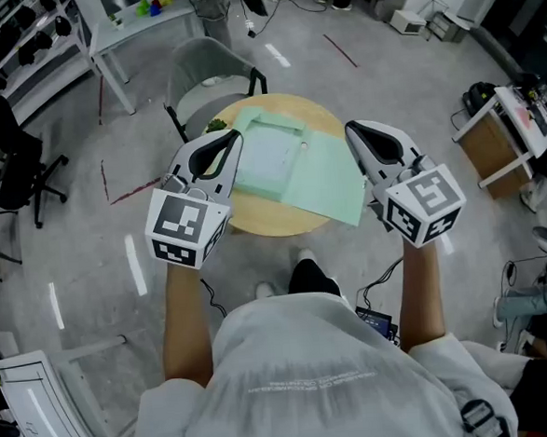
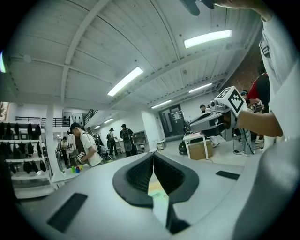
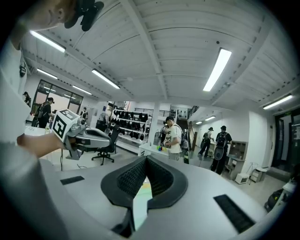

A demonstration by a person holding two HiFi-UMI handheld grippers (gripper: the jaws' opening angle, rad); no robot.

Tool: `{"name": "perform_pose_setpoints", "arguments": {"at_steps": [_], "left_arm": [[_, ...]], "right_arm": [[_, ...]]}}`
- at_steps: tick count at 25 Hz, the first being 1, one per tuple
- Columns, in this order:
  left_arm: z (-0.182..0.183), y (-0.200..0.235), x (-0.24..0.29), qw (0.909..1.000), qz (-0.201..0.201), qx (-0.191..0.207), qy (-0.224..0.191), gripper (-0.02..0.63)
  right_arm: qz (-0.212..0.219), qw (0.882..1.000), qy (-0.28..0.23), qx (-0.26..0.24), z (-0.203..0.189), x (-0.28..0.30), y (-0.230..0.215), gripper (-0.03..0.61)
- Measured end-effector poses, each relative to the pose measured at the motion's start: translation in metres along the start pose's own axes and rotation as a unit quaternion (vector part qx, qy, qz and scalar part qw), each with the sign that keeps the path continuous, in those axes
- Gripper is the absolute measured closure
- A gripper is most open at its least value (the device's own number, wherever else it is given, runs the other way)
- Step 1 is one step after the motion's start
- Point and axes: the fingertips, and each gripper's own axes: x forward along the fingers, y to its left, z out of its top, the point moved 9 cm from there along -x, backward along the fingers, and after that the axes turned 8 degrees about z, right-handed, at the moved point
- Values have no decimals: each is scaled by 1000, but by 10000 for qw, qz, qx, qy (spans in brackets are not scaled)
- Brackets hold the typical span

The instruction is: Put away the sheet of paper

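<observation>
A pale green sheet of paper (image 1: pixel 325 181) lies on the round wooden table (image 1: pixel 274 220), its near corner past the table's edge. Beside it on the left lies a pale green, see-through folder (image 1: pixel 265 157). I hold both grippers high above the table, pointing about level. In the head view the left gripper (image 1: pixel 237 134) hangs over the folder's left edge and the right gripper (image 1: pixel 349 129) over the sheet's right edge. Both are shut with nothing between the jaws. The left gripper (image 2: pixel 152 153) sees the right one (image 2: pixel 219 117); the right gripper (image 3: pixel 146 159) sees the left one (image 3: pixel 75 133).
A grey chair (image 1: pixel 205 70) stands behind the table. A white table (image 1: pixel 139 31) is at the back left, a black office chair (image 1: pixel 8 157) at the left, and a wooden cart (image 1: pixel 497 141) at the right. Several people (image 3: pixel 173 136) stand far off.
</observation>
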Motion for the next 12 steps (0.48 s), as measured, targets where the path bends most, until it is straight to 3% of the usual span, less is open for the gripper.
{"name": "perform_pose_setpoints", "arguments": {"at_steps": [12], "left_arm": [[-7, -8, -5, 9999, -51, -1, 105, 594]], "right_arm": [[-30, 9998, 182, 41, -12, -2, 0, 549]]}}
